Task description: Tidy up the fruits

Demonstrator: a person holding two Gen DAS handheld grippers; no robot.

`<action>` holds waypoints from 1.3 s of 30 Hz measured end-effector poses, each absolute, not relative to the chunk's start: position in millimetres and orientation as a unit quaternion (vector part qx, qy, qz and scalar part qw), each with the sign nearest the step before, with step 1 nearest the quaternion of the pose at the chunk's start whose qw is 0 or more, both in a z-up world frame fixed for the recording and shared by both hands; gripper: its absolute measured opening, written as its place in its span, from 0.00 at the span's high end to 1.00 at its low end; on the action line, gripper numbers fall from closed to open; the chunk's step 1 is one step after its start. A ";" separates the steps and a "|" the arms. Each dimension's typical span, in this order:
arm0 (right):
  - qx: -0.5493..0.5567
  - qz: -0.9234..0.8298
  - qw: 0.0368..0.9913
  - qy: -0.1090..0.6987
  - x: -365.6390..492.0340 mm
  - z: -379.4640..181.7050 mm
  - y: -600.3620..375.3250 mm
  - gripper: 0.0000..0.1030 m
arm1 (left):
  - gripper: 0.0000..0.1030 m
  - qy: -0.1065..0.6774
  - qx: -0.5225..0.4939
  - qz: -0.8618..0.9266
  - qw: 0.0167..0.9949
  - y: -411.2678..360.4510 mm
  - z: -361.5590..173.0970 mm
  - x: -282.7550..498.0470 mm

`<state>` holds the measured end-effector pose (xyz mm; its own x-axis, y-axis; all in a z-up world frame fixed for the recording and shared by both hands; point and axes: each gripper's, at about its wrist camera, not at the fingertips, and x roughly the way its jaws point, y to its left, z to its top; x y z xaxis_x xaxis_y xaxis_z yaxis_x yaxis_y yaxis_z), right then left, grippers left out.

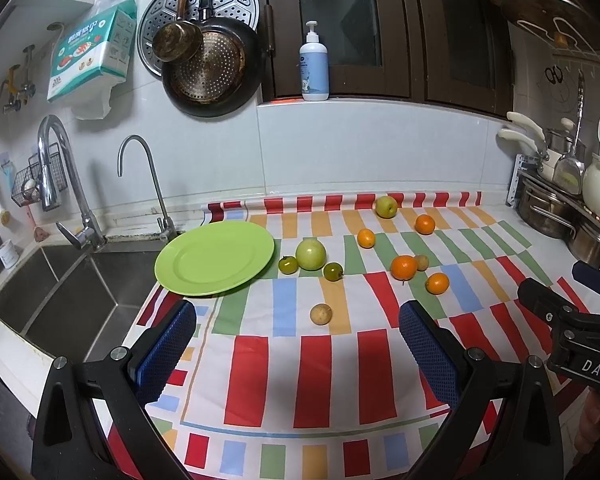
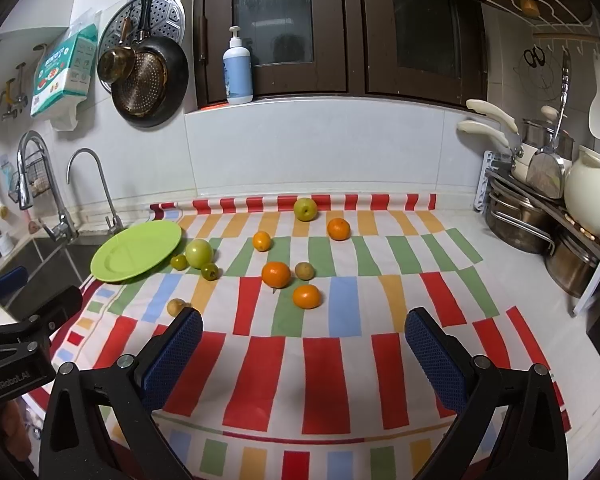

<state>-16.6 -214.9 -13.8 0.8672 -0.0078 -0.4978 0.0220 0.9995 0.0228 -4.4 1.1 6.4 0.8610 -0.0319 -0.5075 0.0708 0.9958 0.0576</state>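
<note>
Both claws released: left claw (image 1: 298, 330) & right claw (image 2: 304, 330) over striped cloth (image 1: 320, 376)

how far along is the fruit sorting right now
Nothing looks done: the green plate is bare. Nothing is in hand either; the left gripper and right gripper are both open above the cloth. All the fruit is left, scattered on the cloth, including four oranges, two green apples and several small fruits.

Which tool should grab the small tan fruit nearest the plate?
Left. The tan fruit lies straight ahead of the open left tool, with the green plate just beyond. For the open right tool, it sits off to its left.
</note>
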 end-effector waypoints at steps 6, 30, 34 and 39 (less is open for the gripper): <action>0.013 -0.009 0.966 0.256 -17.7 -13.8 -213.3 0.01 | 0.00 0.263 0.037 -0.027 0.964 0.9 6.2 -4.2; 0.013 -0.011 0.966 0.259 -15.9 -15.7 -213.4 0.01 | 0.00 0.266 0.039 -0.027 0.963 -0.8 2.4 -2.4; 0.013 -0.012 0.965 0.261 -12.8 -18.1 -213.3 0.01 | 0.00 0.268 0.039 -0.026 0.962 -1.5 0.5 2.5; 0.012 -0.012 0.965 0.262 -9.8 -19.0 -213.8 0.01 | 0.00 0.270 0.040 -0.025 0.962 -1.7 -3.5 10.4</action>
<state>-9.8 -213.8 -19.0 0.8620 -0.0171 -0.5066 0.0294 0.9994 0.0163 10.4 -1.7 -3.5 0.8524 -0.0269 -0.5221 0.0705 0.9955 0.0637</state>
